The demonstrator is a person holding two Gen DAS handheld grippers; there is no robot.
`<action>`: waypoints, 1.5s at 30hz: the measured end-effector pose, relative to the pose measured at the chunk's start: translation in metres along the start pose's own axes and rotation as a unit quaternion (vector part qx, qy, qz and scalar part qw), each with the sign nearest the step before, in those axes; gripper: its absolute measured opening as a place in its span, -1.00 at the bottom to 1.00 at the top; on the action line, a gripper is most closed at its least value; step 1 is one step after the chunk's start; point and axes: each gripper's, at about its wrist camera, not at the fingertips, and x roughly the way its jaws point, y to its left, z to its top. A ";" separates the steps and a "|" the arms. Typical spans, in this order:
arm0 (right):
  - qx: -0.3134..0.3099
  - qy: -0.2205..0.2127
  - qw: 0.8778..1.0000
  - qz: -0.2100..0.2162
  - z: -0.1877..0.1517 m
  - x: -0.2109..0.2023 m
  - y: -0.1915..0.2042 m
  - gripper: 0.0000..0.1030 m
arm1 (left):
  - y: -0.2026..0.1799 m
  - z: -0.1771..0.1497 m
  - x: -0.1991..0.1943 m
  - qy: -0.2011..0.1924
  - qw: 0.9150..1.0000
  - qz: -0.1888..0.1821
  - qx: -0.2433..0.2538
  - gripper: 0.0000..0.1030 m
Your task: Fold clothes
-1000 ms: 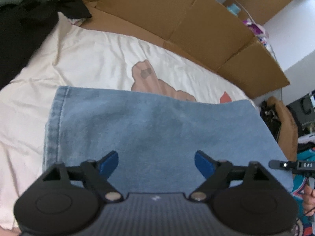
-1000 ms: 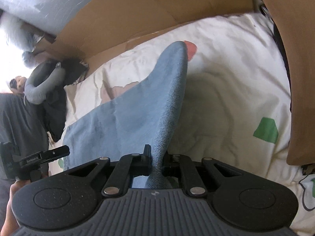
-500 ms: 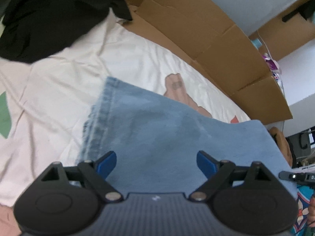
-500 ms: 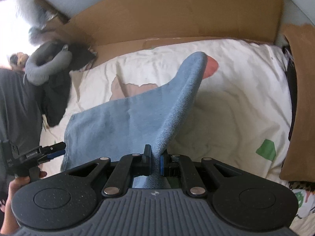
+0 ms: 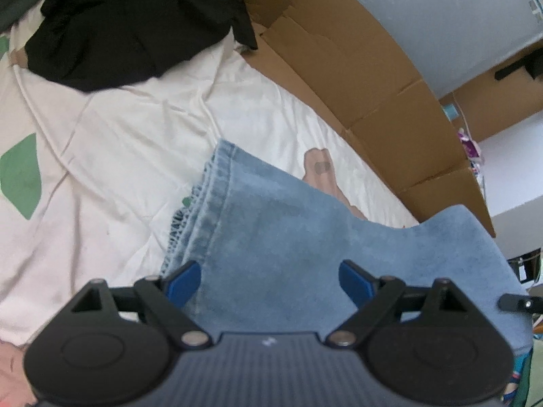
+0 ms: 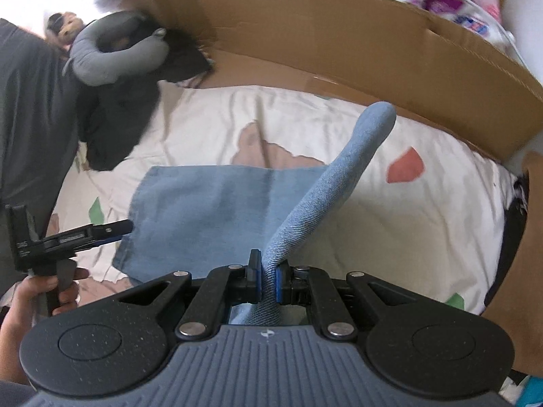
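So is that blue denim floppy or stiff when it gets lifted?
Probably floppy but thick: the denim rises in a soft rounded ridge from the right gripper, while the rest lies flat on the sheet. Its weave likely resists slipping.

**Bed and what is lying on it**

A bed point(image 6: 390, 210) covered in a cream sheet with green, red and tan patches is carrying the load. Light blue denim jeans point(image 6: 203, 200) are lying spread across its middle. A heap of black clothing point(image 5: 129, 23) is sitting at one end, and brown cardboard point(image 5: 356, 68) is leaning along the far edge.
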 end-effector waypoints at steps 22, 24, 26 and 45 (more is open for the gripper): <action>-0.081 0.019 0.997 -0.001 0.022 0.052 0.156 -0.89 | 0.066 -0.018 -0.011 0.000 0.997 -0.034 -0.075 0.54; -0.083 0.018 0.996 0.003 0.021 0.062 0.167 -0.89 | 0.070 -0.021 -0.009 0.005 0.996 -0.035 -0.076 0.37; -0.079 0.017 0.997 0.008 0.019 0.072 0.177 -0.89 | 0.073 -0.025 -0.007 0.009 0.996 -0.039 -0.077 0.25; -0.065 0.015 0.997 0.037 -0.016 0.138 0.232 -0.89 | 0.090 -0.031 -0.002 0.017 0.994 -0.052 -0.099 -0.13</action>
